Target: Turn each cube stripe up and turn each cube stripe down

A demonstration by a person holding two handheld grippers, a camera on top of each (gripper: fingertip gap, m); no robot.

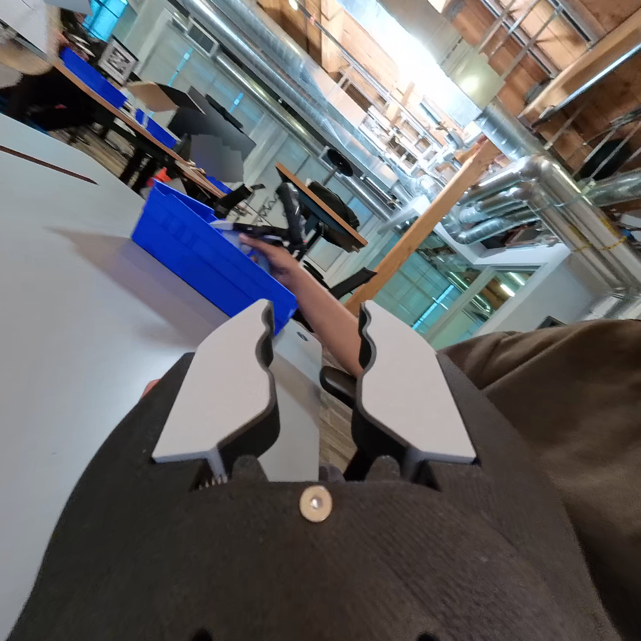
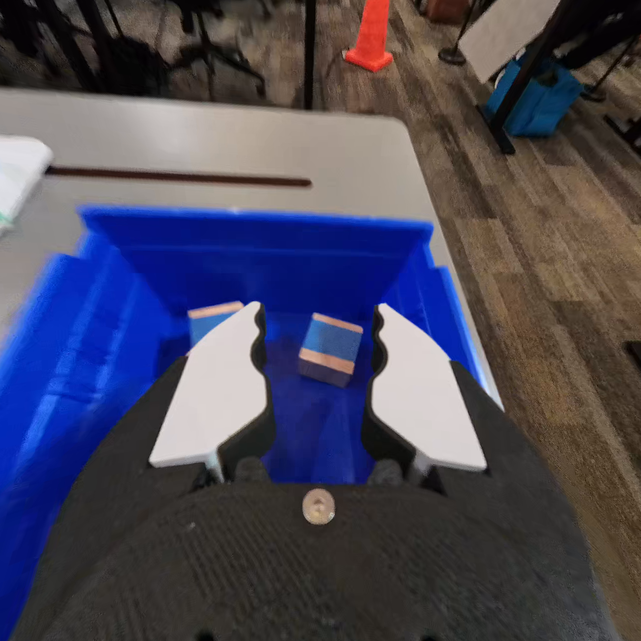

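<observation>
In the right wrist view, the right gripper [image 2: 317,312] hangs over a deep blue plastic bin [image 2: 104,312] that fills the middle of the frame, its two pale grey, wavy-edged fingers [image 2: 215,381] spread wide with nothing between them. On the bin floor, just beyond the fingertips and in the gap between them, lies a wooden cube with a blue stripe [image 2: 329,348] across its upper face, bare wood showing at both edges of that face. A second wooden cube with a blue face [image 2: 210,321] sits to the left of centre near the bin's far wall, partly hidden behind the left finger. The bin rests on a pale grey desk [image 2: 208,138] with a dark slot running across it; an orange traffic cone [image 2: 371,38] stands on the wood-pattern floor at the top of the frame. The left wrist view is tilted, and the left gripper [image 1: 317,312] is held clear of the bin [image 1: 208,256], at the desk's near edge, fingers [image 1: 225,381] likewise apart and empty. In the centre of that frame a person's hand [image 1: 277,260] holds the other gripper over the bin.
</observation>
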